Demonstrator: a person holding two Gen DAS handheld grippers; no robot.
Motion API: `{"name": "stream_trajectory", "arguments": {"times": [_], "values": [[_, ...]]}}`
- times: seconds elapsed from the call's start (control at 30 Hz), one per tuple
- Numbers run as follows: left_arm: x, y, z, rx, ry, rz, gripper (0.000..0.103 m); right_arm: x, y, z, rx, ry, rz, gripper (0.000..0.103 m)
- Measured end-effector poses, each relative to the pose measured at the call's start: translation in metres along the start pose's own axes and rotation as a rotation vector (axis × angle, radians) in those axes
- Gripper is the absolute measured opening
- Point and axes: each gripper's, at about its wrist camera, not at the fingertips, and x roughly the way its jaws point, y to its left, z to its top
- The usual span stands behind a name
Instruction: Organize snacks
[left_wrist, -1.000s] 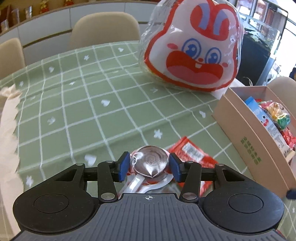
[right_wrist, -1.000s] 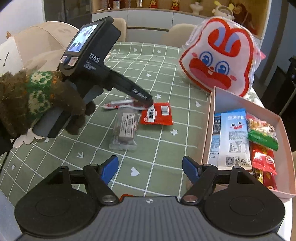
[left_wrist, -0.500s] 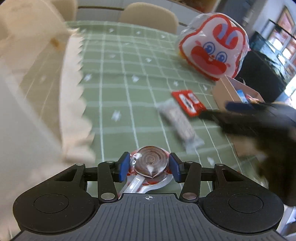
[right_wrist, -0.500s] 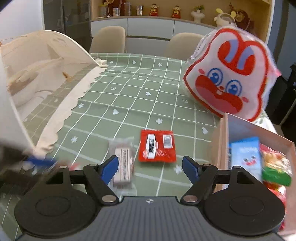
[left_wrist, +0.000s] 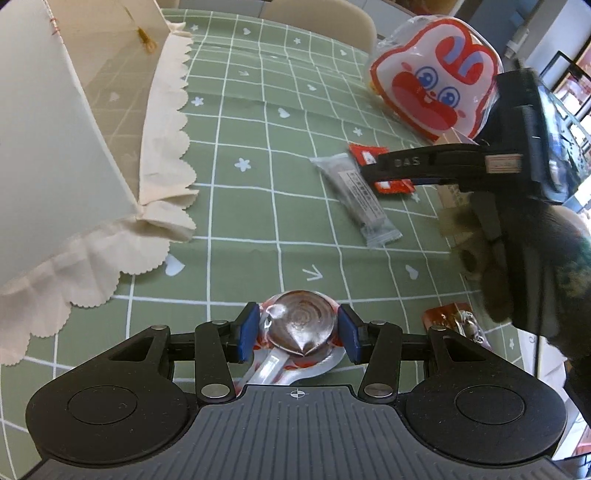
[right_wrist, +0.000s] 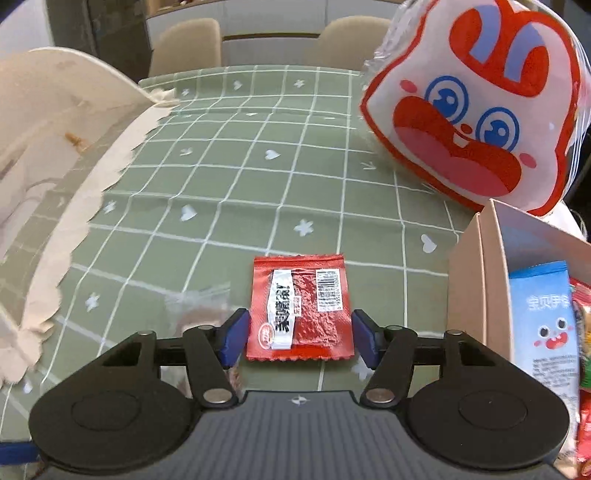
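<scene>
My left gripper (left_wrist: 298, 332) is shut on a brown swirl candy (left_wrist: 301, 325) in a clear and red wrapper, held above the green checked tablecloth (left_wrist: 258, 192). My right gripper (right_wrist: 300, 336) hangs low over a flat red snack packet (right_wrist: 299, 306) on the cloth. Its jaws are closing, with the packet between the blue pads (right_wrist: 236, 332); I see no pressing. In the left wrist view the right tool's black housing (left_wrist: 461, 162) and a gloved hand (left_wrist: 535, 266) reach over that red packet (left_wrist: 369, 153). A grey clear-wrapped bar (left_wrist: 358, 195) lies beside it.
A cardboard box (right_wrist: 476, 266) at the right holds several snacks, among them a blue packet (right_wrist: 543, 325). A big rabbit-face bag (right_wrist: 469, 122) stands behind it. A cream scalloped cover (left_wrist: 162, 147) fills the left. Another orange-red packet (left_wrist: 450, 321) lies near my left gripper.
My left gripper swung away from the box toward the cream cover, still holding the candy. My right gripper dropped forward over the red packet and its jaws narrowed around it.
</scene>
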Motion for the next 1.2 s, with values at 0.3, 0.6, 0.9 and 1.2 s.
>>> {"name": "stream_trajectory", "arguments": {"times": [0.3,0.6,0.9,1.2], "values": [[-0.003,-0.011,-0.013,0.020,0.009,0.022,0.052,-0.070,0.009,-0.041,-0.045,-0.008,0.139,0.041],[-0.009,-0.016,-0.027,0.031,0.008,0.062,0.052,-0.100,0.028,-0.095,-0.196,0.040,0.209,0.059],[-0.010,-0.016,-0.029,0.034,0.009,0.063,0.052,-0.100,0.031,-0.118,-0.312,0.039,0.087,0.068],[-0.013,-0.017,-0.036,0.107,0.009,0.051,0.052,-0.107,0.021,-0.135,-0.258,-0.004,0.063,0.075]]}}
